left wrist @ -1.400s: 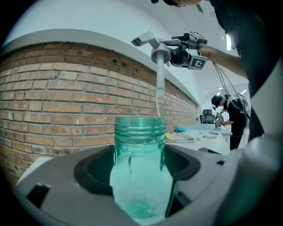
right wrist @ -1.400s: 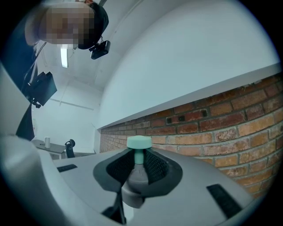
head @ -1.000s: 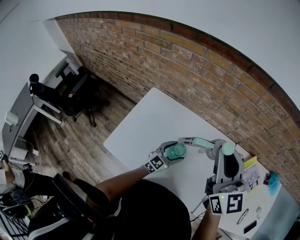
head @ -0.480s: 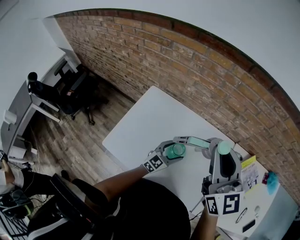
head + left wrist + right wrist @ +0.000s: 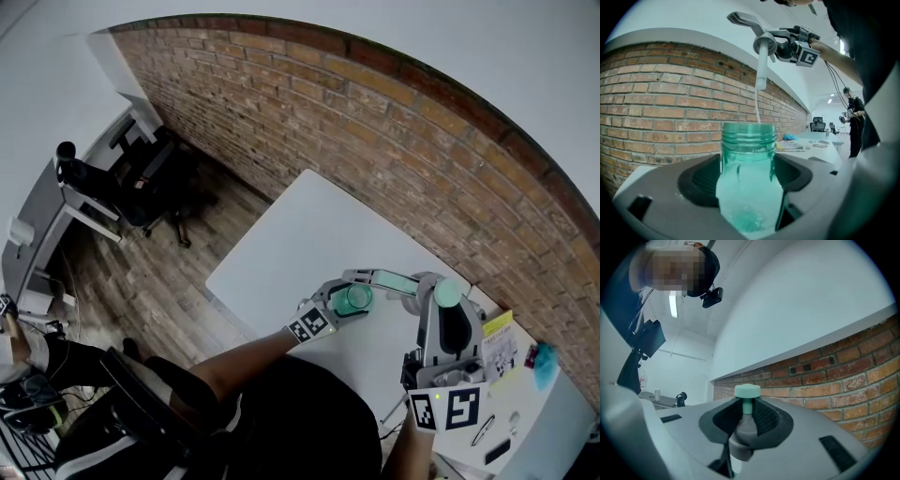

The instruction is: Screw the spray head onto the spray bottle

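A clear green spray bottle stands upright between the jaws of my left gripper, which is shut on its body. Its threaded neck is bare and open. In the head view the bottle sits in the left gripper above the white table. My right gripper is shut on the grey spray head with its mint top. From the left gripper view the spray head hangs high above the bottle in the right gripper. Its thin dip tube reaches down to the bottle mouth.
A brick wall runs behind the table. Papers and a blue object lie at the table's right end. An office chair and a desk stand on the wooden floor at left.
The right gripper with the spray head has edged slightly left toward the bottle. The left gripper and the bottle have stayed where they were.
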The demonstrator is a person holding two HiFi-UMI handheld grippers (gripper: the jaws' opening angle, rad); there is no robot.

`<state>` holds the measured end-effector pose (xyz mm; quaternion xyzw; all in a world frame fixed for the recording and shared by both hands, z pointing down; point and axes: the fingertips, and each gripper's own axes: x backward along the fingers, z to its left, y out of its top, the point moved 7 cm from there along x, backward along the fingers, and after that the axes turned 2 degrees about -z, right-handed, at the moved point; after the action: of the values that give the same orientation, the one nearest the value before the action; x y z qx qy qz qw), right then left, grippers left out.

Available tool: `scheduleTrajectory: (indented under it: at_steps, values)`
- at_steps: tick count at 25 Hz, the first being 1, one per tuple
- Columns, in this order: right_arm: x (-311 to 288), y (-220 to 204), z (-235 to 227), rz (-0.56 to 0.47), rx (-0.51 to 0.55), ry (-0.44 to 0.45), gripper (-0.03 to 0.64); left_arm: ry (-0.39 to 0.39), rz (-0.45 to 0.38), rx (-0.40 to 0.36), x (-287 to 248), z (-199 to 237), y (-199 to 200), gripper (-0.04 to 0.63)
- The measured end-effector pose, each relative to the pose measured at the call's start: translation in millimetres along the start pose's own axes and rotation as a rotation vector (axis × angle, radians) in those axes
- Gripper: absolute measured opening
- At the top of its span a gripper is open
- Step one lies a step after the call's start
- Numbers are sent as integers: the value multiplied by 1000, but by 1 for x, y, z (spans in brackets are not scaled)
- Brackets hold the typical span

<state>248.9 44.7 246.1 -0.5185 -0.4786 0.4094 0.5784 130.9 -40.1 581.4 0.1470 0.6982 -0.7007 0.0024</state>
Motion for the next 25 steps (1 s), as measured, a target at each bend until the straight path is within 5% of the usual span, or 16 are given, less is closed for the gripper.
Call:
scheduleTrajectory:
  at_steps: [25]
  values:
    - [-6,4,13,-30,-17,45,64,9,4,6,0,0,-2,339]
